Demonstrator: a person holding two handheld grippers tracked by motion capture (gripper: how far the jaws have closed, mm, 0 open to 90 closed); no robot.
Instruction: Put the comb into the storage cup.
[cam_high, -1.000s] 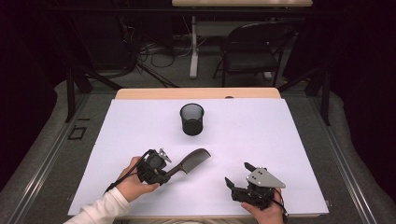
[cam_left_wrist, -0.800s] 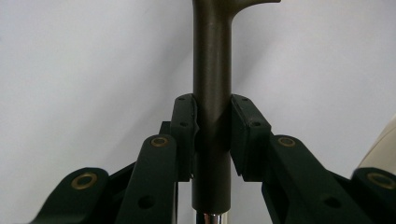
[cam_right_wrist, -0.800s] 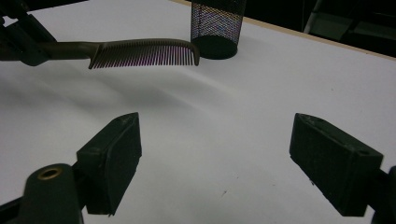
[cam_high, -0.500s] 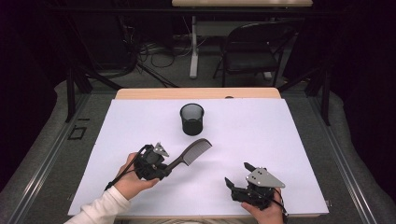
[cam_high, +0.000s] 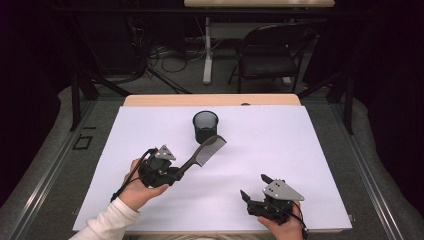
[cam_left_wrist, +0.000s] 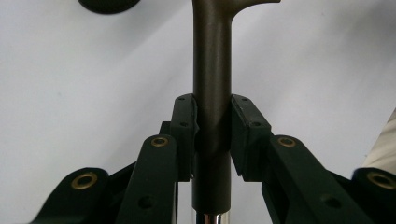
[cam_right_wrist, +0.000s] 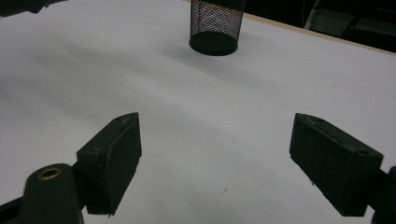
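Left gripper (cam_high: 176, 172) jaws clamped on dark plastic comb (cam_high: 202, 152) by its handle, toothed end beyond jaws, just beside black mesh cup (cam_high: 205, 126). Right gripper (cam_high: 253, 189) jaws spread wide above white tabletop (cam_high: 280, 145).

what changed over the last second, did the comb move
Yes. The left gripper, shut on the comb by its handle, carried it up off the table and forward, so its toothed head now sits right by the black mesh cup. The cup stayed put, and the right gripper rests open near the table's front edge as before.
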